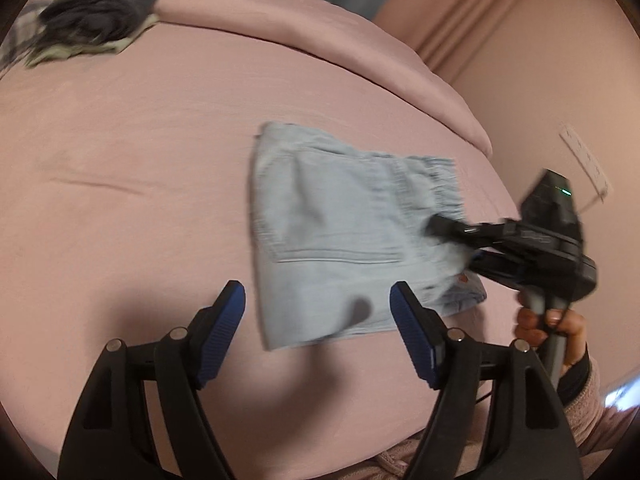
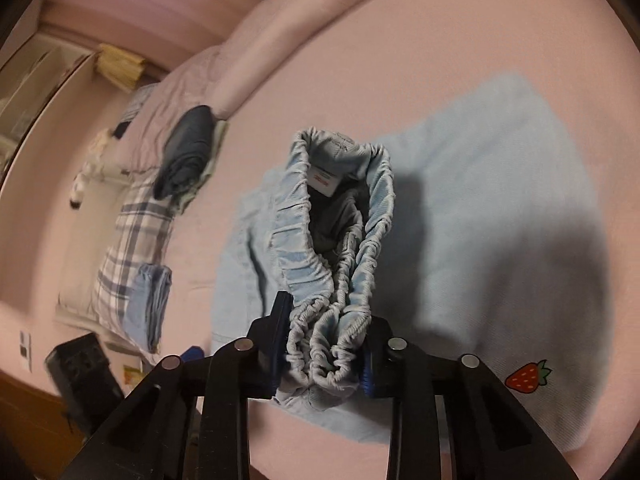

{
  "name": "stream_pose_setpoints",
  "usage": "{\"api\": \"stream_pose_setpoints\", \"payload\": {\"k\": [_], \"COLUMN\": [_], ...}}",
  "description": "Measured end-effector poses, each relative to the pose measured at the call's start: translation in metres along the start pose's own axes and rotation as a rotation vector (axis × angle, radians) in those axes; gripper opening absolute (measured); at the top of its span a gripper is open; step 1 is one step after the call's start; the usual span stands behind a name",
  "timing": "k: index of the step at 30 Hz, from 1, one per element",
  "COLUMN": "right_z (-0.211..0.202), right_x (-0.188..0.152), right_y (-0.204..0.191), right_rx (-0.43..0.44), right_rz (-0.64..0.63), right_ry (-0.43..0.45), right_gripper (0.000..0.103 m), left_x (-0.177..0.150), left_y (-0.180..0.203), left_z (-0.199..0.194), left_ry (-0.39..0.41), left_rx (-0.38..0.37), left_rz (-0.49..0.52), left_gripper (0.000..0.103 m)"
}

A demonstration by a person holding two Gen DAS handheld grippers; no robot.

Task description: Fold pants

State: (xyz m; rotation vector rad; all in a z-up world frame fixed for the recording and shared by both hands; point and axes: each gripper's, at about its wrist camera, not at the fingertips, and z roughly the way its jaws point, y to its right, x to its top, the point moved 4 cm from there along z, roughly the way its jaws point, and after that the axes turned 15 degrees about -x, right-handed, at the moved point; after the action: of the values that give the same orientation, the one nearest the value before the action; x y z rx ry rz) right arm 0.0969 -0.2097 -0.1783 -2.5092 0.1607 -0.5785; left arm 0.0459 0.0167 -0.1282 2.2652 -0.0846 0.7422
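Pants of pale blue cloth lie folded on the pink bed cover, right of the middle of the bed in the left wrist view, with a back pocket seam facing up and the gathered elastic waistband turned toward the right gripper. That gripper pinches the bunched waistband between its blue pads and lifts it off the rest of the garment, so the opening with its white label gapes toward the camera. A small strawberry print shows on the cloth near the right finger. The left gripper hovers with its jaws spread wide and empty, above the near edge of the pants. A hand in a pink sleeve holds the right gripper's handle. A dark folded garment sits at the far end of the bed, well apart, and a plaid cloth with a folded blue piece on it lies beside it
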Motion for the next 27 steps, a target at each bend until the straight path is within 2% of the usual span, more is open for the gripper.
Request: {"api": "stream_pose_setpoints", "payload": {"k": [4,8,12,16,20,24,25,27], "right_z": [-0.037,-0.052,-0.039,-0.015,-0.014,-0.02,-0.025,-0.043], "right_x": [0.011,0.012,0.007,0.003,0.005,0.008,0.008,0.009], "right_y": [0.007,0.029,0.053,0.084,0.089,0.089,0.088,0.08], "right_rx": [0.019,-0.005,-0.053,-0.061,-0.047,-0.086,-0.112,-0.219], "right_rz": [-0.013,0.024,0.078,0.166,0.163,0.134,0.125,0.063], "right_ry": [0.095,0.119,0.094,0.022,0.031,0.004,0.012,0.079], "right_gripper": [0.03,0.03,0.03,0.03,0.03,0.031,0.039,0.045], "left_x": [0.0,0.005,0.002,0.016,0.028,0.039,0.042,0.052], "left_y": [-0.005,-0.003,-0.003,0.002,0.014,0.015,0.017,0.02], "left_z": [-0.004,0.002,0.005,0.018,0.029,0.04,0.04,0.043], "left_ry": [0.017,0.008,-0.014,-0.033,-0.043,-0.06,-0.059,-0.051], "left_rx": [0.0,0.002,0.0,0.007,0.005,0.02,0.024,0.032], "left_rz": [-0.038,-0.038,-0.019,0.0,0.044,0.08,0.089,0.11], "left_gripper": [0.075,0.075,0.075,0.075,0.075,0.075,0.075,0.075]}}
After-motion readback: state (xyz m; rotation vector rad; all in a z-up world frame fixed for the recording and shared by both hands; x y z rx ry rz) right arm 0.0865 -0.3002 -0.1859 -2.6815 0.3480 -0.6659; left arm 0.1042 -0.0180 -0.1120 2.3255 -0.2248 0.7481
